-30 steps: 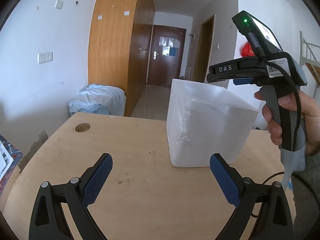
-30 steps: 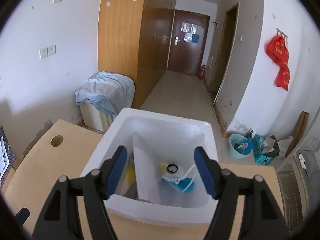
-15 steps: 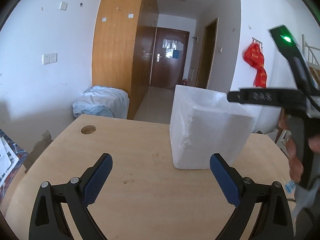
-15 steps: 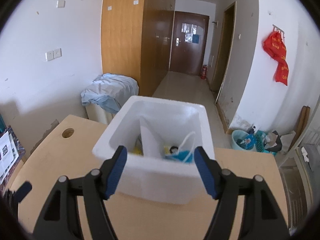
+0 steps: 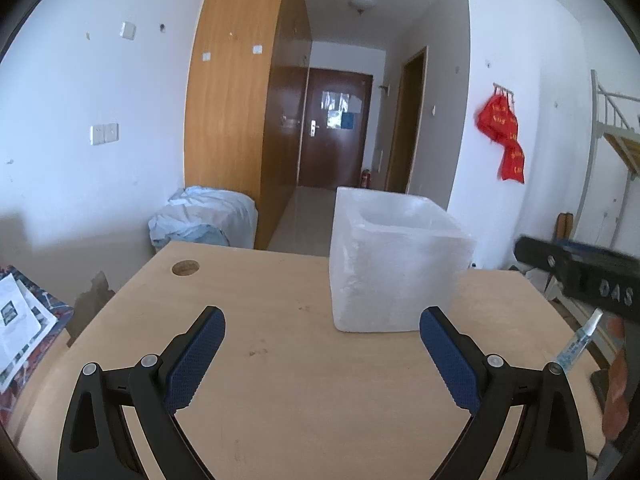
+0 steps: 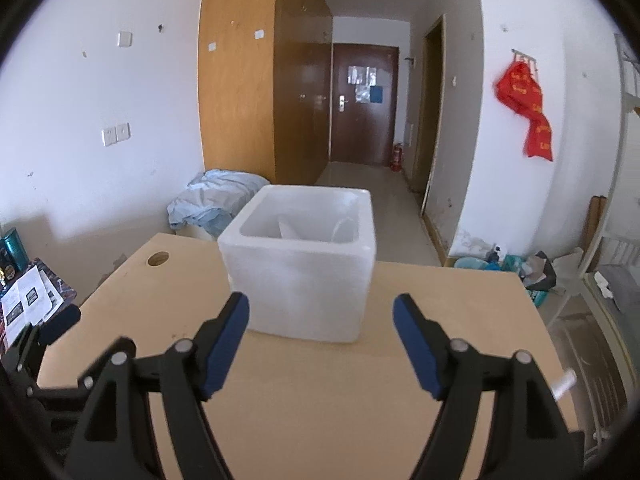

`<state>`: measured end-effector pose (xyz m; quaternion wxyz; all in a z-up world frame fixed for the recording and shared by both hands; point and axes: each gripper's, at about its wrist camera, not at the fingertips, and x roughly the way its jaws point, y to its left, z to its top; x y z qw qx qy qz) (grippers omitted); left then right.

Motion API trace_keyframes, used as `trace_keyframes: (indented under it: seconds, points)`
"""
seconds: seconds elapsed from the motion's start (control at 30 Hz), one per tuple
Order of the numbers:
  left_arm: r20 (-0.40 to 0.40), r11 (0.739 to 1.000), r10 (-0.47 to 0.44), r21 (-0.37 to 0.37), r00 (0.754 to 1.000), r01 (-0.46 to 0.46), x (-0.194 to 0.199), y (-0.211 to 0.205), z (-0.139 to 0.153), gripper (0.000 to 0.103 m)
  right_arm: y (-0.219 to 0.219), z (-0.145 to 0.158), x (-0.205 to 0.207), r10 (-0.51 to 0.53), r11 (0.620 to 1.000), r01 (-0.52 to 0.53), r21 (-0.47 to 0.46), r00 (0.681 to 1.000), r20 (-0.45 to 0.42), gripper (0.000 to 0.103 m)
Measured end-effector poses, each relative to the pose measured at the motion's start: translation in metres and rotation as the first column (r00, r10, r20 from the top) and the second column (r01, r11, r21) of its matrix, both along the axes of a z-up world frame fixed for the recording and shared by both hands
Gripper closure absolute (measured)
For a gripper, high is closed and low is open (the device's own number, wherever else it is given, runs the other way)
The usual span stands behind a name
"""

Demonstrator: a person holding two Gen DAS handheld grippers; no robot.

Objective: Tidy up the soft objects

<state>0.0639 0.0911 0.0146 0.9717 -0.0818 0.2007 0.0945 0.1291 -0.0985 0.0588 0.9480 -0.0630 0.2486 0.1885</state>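
Note:
A white foam box (image 5: 396, 264) stands on the wooden table (image 5: 280, 360), open at the top; it also shows in the right wrist view (image 6: 304, 272) with a white divider inside. Its contents are hidden from here. My left gripper (image 5: 320, 356) is open and empty, low over the table in front of the box. My right gripper (image 6: 320, 344) is open and empty, in front of the box and apart from it. The right gripper's body shows blurred at the right edge of the left wrist view (image 5: 580, 276).
A round cable hole (image 5: 185, 267) is in the table's far left corner. Papers (image 5: 20, 332) lie on a surface to the left. A blue-covered bundle (image 5: 204, 216) sits beyond the table. A basin and clutter (image 6: 516, 268) are on the floor at right.
My right gripper has pulled back and down from above the box to in front of it. My left gripper has also drawn back a little; the box looks farther away.

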Motion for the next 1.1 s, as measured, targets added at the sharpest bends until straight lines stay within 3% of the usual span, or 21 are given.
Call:
trace_keyframes:
  seconds: [0.3, 0.5, 1.1]
  points:
    - [0.029, 0.999, -0.041, 0.007, 0.999, 0.041, -0.027, -0.021, -0.007, 0.005, -0.025, -0.023, -0.046, -0.042, 0.998, 0.04, 0.05, 0.999, 0.022, 0.025]
    - [0.044, 0.998, -0.058, 0.01, 0.997, 0.058, -0.047, -0.037, -0.019, 0.005, -0.043, -0.054, -0.072, -0.078, 0.995, 0.079, 0.067, 0.997, -0.023, 0.024]
    - [0.195, 0.995, -0.018, 0.097, 0.981, -0.001, -0.109, -0.052, -0.002, 0.005, -0.053, -0.046, -0.121, -0.125, 0.987, 0.113, 0.117, 0.987, 0.104, 0.024]
